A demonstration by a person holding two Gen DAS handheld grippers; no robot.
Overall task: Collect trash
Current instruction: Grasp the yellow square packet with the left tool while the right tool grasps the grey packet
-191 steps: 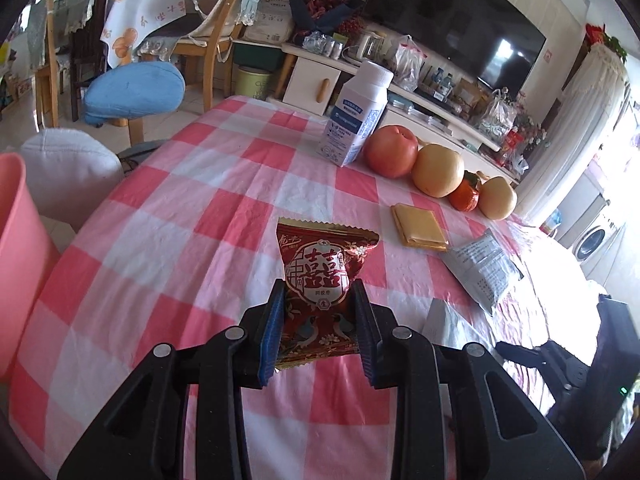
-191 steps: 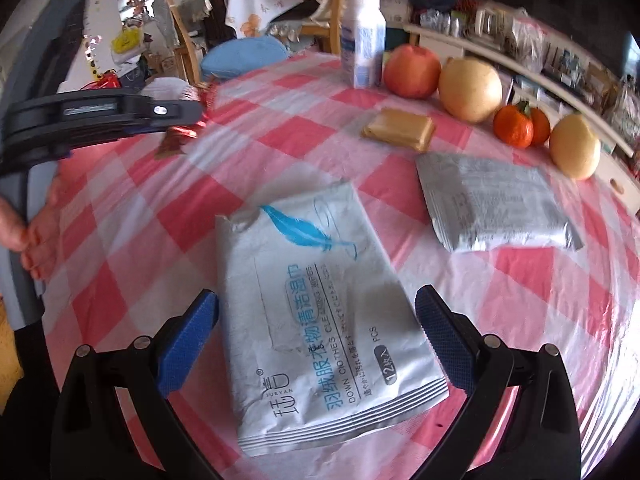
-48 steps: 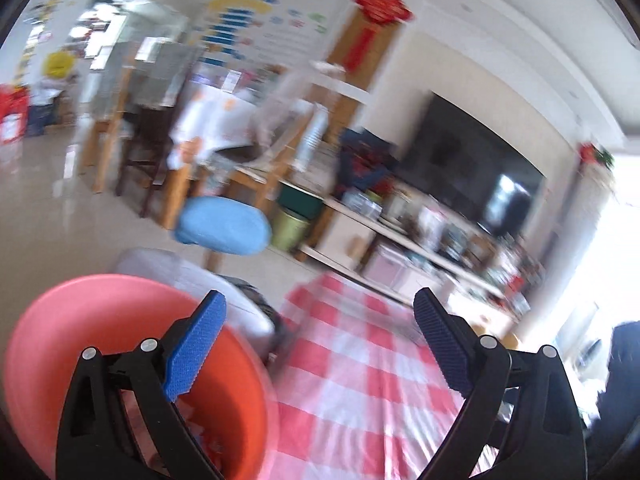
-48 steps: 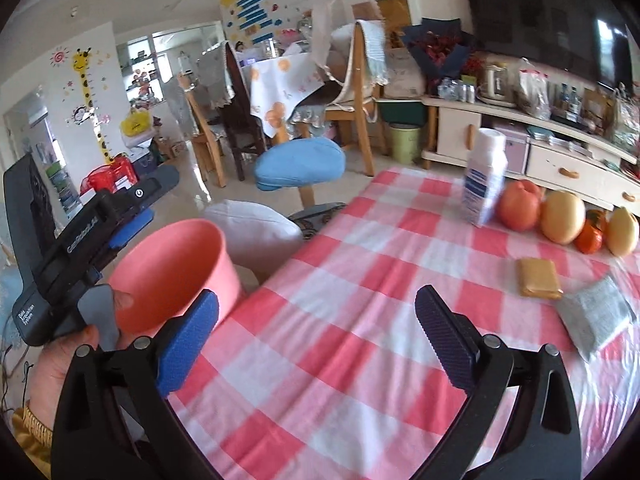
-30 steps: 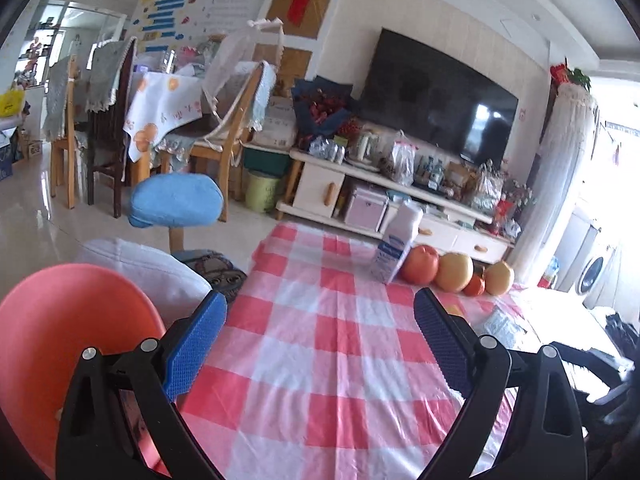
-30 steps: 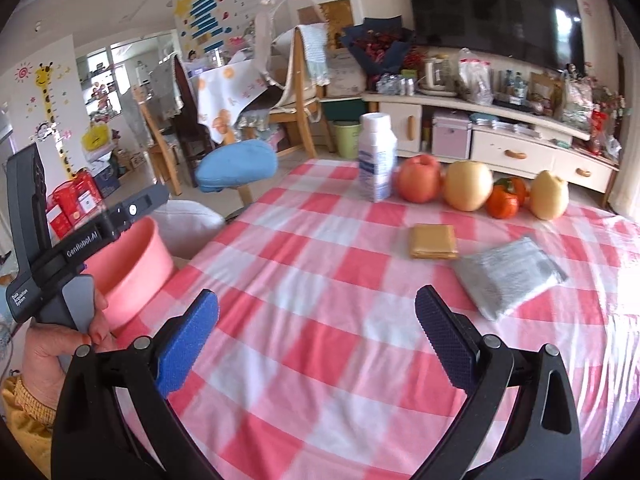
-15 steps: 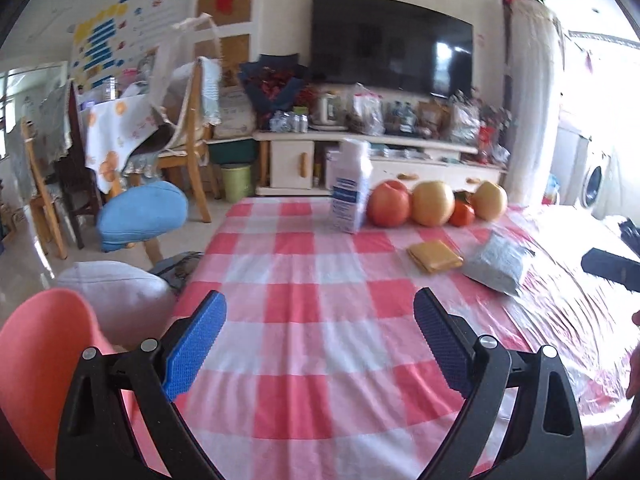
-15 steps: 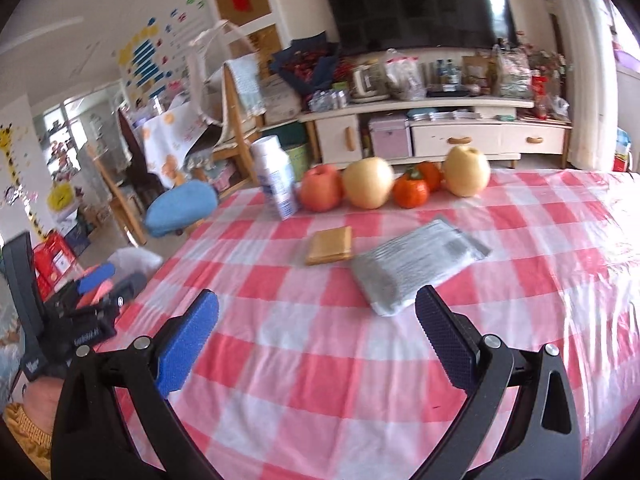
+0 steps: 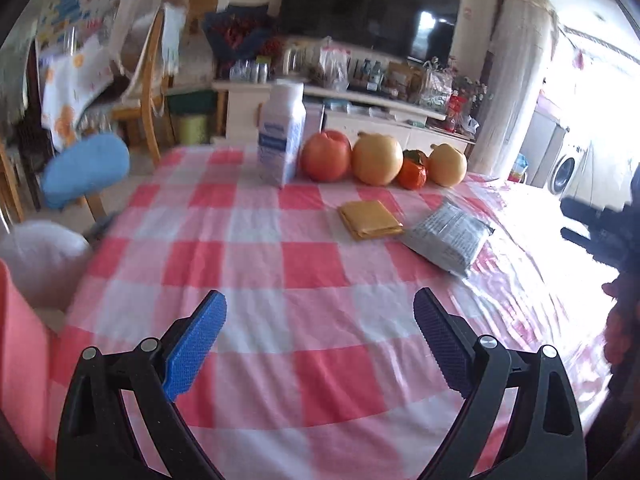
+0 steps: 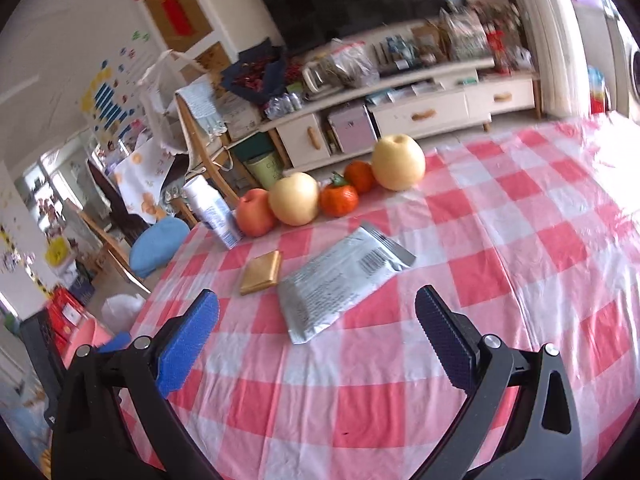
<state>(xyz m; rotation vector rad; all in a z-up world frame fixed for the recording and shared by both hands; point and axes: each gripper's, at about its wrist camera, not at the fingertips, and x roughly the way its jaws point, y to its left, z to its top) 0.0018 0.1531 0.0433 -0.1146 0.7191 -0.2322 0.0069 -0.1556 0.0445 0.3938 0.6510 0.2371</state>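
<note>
A grey foil packet [image 9: 450,233] [image 10: 340,280] lies flat on the red-checked tablecloth [image 9: 280,264] [image 10: 520,248], with a small gold packet [image 9: 369,219] [image 10: 261,273] just left of it. The pink bin [image 9: 18,344] [image 10: 86,340] stands off the table's left edge. My left gripper [image 9: 316,340] hovers open and empty over the near cloth, well short of both packets. My right gripper [image 10: 318,332] is open and empty too, its gap just in front of the grey packet. The right gripper [image 9: 596,226] also shows at the left wrist view's right edge.
A milk carton [image 9: 282,132] [image 10: 214,212], an apple [image 9: 326,156], two pears and two persimmons line the table's far edge. A blue stool [image 9: 86,168], a white cushion [image 9: 40,260], wooden chairs and a TV cabinet stand beyond.
Both grippers have swung from the pink bin back over the table and closer to the packets. The red snack bag and the blue-feather wipes pack seen earlier are gone from the cloth.
</note>
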